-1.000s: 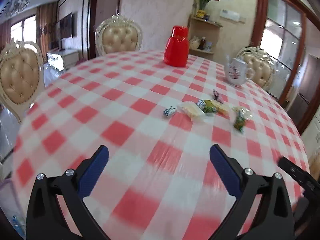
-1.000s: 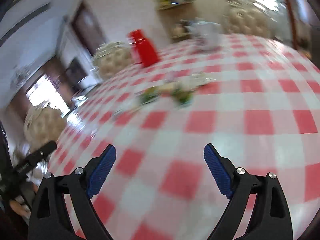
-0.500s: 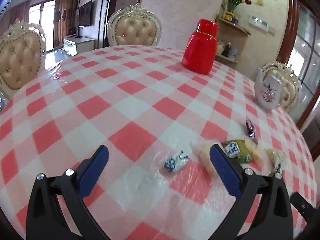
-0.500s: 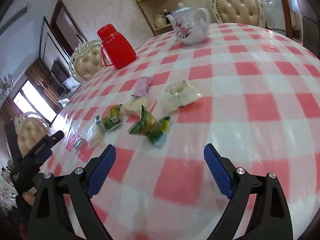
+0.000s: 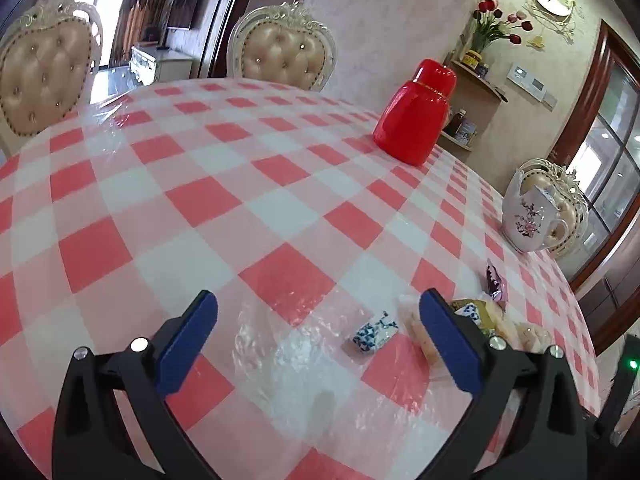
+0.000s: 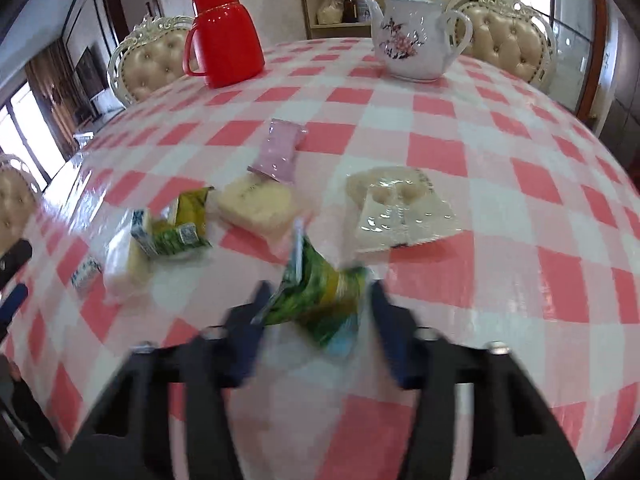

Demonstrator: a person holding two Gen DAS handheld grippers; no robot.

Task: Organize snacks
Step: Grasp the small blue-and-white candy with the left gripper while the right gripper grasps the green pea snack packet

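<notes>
Several wrapped snacks lie in a loose group on the red-and-white checked tablecloth [image 6: 460, 152]. My right gripper [image 6: 320, 292] is closing, blurred, with a green and yellow snack packet [image 6: 316, 304] pinched upright between its blue pads. Beyond it lie a pale yellow cake [image 6: 256, 204], a pink packet [image 6: 280, 152], a clear-wrapped pastry [image 6: 400, 208] and green-yellow packets [image 6: 180, 224]. My left gripper [image 5: 318, 304] stands open low over the cloth. A small blue-and-white candy [image 5: 374, 334] lies between its fingers, nearer the right one, untouched.
A red lidded jug [image 5: 416, 116] and a white flowered teapot [image 5: 528, 212] stand farther back on the round table. Cream padded chairs [image 5: 284, 52] ring it. A corner shelf [image 5: 476, 80] with jars and flowers is behind the jug.
Both grippers dropped toward the snacks. The right one slid around the green packet and its jaws came together on it. The left one neared the blue-and-white candy and stayed open.
</notes>
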